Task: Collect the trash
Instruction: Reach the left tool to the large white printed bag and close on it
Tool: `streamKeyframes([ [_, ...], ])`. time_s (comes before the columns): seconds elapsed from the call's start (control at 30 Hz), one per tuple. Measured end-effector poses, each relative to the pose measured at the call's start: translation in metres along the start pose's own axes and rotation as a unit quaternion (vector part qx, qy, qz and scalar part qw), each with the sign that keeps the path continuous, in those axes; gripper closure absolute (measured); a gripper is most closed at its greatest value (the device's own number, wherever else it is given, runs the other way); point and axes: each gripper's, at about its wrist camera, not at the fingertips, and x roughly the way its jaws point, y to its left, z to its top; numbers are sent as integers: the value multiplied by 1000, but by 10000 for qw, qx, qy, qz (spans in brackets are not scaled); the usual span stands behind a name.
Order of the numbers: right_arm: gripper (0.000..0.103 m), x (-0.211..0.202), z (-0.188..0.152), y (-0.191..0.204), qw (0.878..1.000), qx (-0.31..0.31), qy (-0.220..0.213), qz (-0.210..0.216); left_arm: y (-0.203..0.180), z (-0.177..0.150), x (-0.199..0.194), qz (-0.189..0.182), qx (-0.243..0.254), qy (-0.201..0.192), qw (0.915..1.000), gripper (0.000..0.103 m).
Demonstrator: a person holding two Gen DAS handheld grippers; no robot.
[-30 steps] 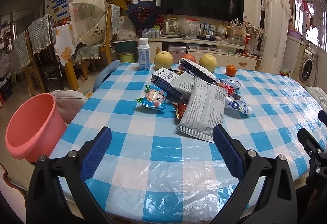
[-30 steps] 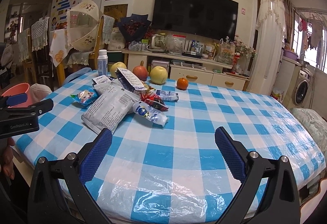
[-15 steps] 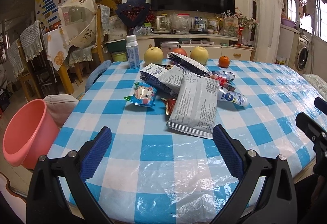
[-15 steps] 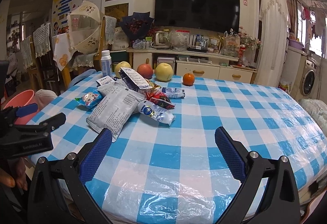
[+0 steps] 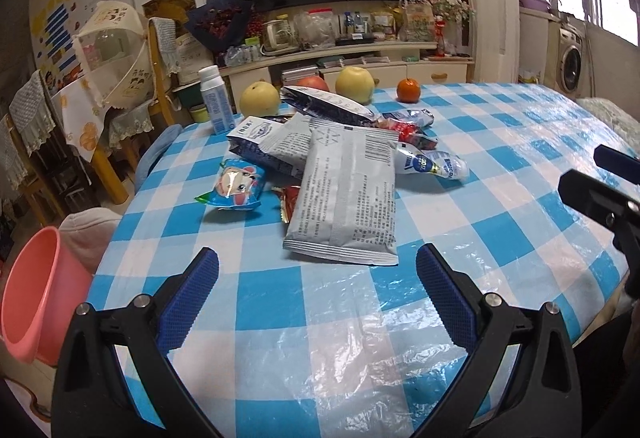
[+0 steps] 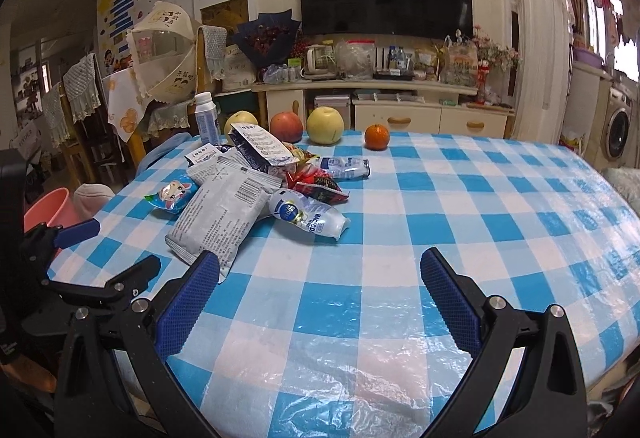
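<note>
— Left gripper (image 5: 318, 274)?

— Low in the frame of the left wrist view, jaws spread wide, nothing between the blue pads, hovering over the near edge of the checked tablecloth (image 5: 344, 338). Just short of the big grey snack bag (image 5: 346, 198), not touching it.

— Right gripper (image 6: 320, 278)?

— Same posture in the right wrist view: jaws spread, holding nothing, above bare blue-and-white cloth at bottom centre. Left pad just beside the near corner of the grey bag; contact impossible to judge.

— Trash?

— Heaped at centre of the left view, left of centre in the right view. Grey bag lying flat on top of a second grey-and-navy packet (image 5: 266, 142). Cartoon-printed blue wrapper (image 5: 236, 186) just left of the heap, small red wrapper (image 5: 289, 200) peeking out from under the grey bag's left edge. Crushed white bottle (image 5: 430, 164) at the right side of the pile, another crumpled bottle (image 6: 346, 167) behind it, red-and-black wrapper (image 6: 318, 186) between them. Opened navy pouch (image 5: 330, 106) propped at the back.

— Elsewhere?

— Upright white bottle (image 5: 216, 100) at upper left of the table. Two yellow pears (image 5: 259, 99), a red apple (image 6: 285, 126) and a small orange (image 5: 408, 90) in a row along the far edge. Pink bucket (image 5: 30, 294) off the table at lower left of the left view.
</note>
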Motion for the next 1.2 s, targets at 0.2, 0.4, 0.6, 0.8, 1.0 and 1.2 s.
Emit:
streamKeyframes([
  [0.2, 4, 26, 6, -20, 9987, 405, 278, 116, -7, 9, 17, 5, 291, 181, 9994, 3],
  [0.4, 6, 57, 13, -27, 9971, 486, 567, 169, -20, 19, 41, -67, 572, 404, 9975, 3],
  [0.6, 23, 99, 21, -19, 9955, 93, 895, 296, -29, 33, 67, -56, 756, 595, 9953, 3],
  [0.8, 18, 131, 29, -21, 9926, 56, 1129, 437, -29, 41, 92, -73, 783, 764, 9940, 3],
  [1.0, 13, 155, 39, -27, 9911, -21, 1211, 555, -25, 48, 112, -174, 589, 969, 9934, 4],
  [1.2, 13, 180, 41, -27, 9841, -28, 1525, 908, -26, 48, 122, -124, 622, 1085, 9921, 6],
])
